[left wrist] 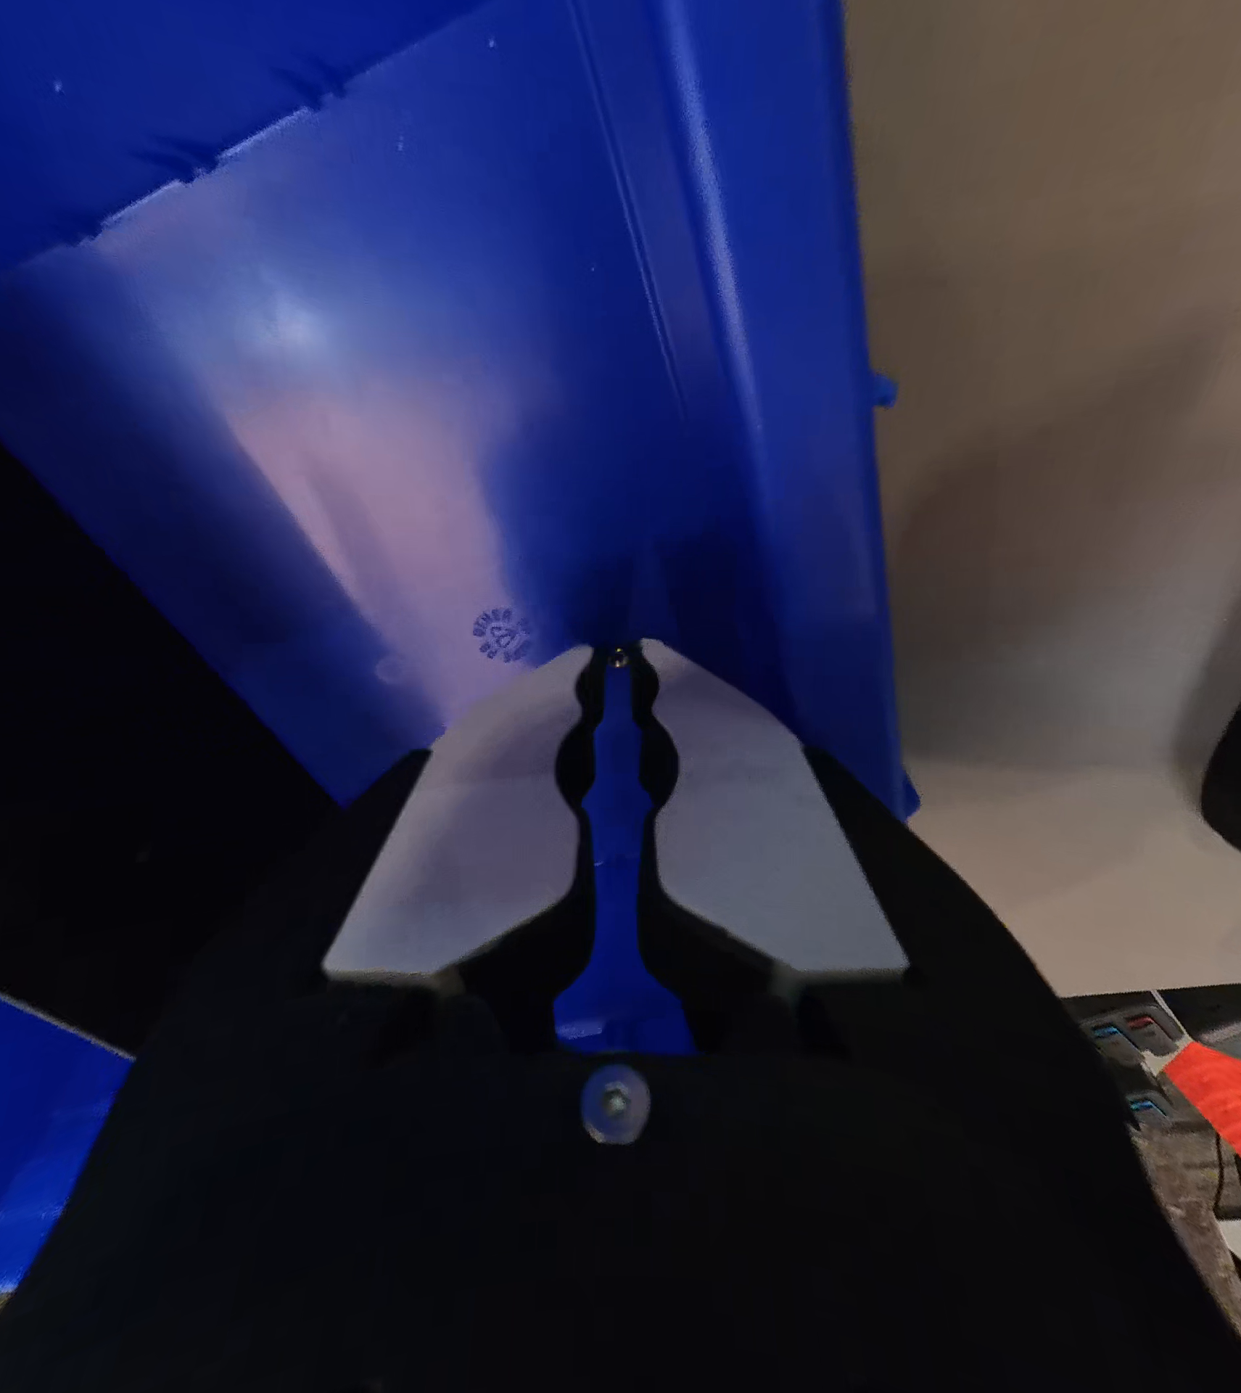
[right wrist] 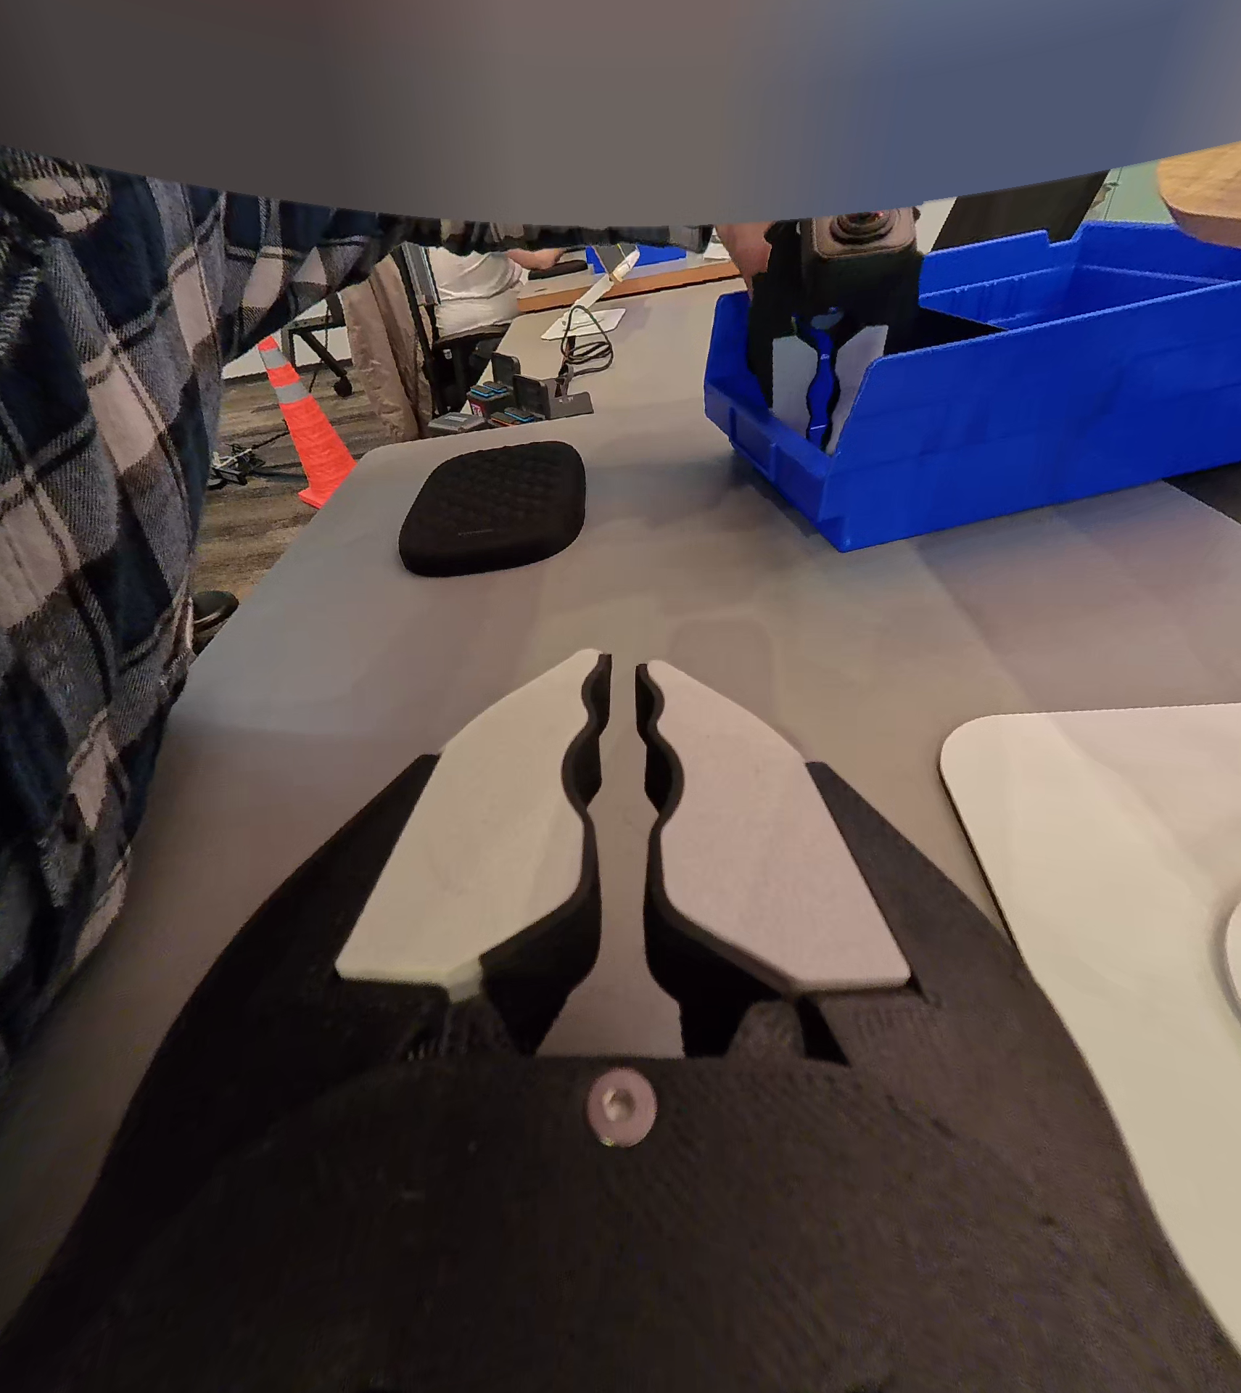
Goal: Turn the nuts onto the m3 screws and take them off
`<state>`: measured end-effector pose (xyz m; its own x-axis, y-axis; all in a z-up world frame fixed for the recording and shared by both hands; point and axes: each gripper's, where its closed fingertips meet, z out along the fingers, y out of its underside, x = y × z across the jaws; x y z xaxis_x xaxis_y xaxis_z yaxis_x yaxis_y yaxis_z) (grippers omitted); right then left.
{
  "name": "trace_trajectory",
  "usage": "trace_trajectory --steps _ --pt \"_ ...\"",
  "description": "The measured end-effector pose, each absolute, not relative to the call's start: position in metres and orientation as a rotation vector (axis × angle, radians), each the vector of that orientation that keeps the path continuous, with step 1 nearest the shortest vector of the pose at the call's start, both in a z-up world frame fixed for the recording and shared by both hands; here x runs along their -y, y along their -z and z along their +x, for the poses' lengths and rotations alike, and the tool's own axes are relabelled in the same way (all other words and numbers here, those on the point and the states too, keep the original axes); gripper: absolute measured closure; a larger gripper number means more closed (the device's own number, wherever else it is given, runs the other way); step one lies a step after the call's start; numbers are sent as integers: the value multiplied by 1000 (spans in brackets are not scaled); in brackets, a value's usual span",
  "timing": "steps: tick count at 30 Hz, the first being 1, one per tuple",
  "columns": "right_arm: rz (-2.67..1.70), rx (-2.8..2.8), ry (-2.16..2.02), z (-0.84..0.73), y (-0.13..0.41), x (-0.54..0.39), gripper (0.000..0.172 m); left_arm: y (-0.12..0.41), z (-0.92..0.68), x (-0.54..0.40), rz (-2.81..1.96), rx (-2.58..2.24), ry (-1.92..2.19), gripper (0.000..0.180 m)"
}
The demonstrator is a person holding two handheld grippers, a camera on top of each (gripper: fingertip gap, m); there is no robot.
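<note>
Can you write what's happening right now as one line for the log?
left gripper: clamped on blue bin wall | right gripper: nearly closed, empty, over grey table

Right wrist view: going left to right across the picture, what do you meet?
Plaid sleeve → orange cone → black pad → blue bin, its near wall pinched by the left tool → white board.

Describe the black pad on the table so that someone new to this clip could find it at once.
Start at the grey table and find the blue bin. The pad lies flat beside that bin, nearer the orange cone. It alone is black, soft-looking, rounded and quilted.
</note>
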<state>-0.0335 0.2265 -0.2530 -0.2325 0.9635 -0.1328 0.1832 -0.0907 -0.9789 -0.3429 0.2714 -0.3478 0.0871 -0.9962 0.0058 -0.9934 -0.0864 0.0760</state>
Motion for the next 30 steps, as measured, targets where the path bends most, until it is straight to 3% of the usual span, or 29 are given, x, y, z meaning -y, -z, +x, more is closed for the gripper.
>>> trace_trajectory --steps 22,30 --pt "-1296 1467 -1395 -34 254 -228 165 346 -344 -272 2277 2083 94 175" --pt "-1291 1478 -1395 -35 255 -227 165 314 -342 -277 2329 2089 150 175"
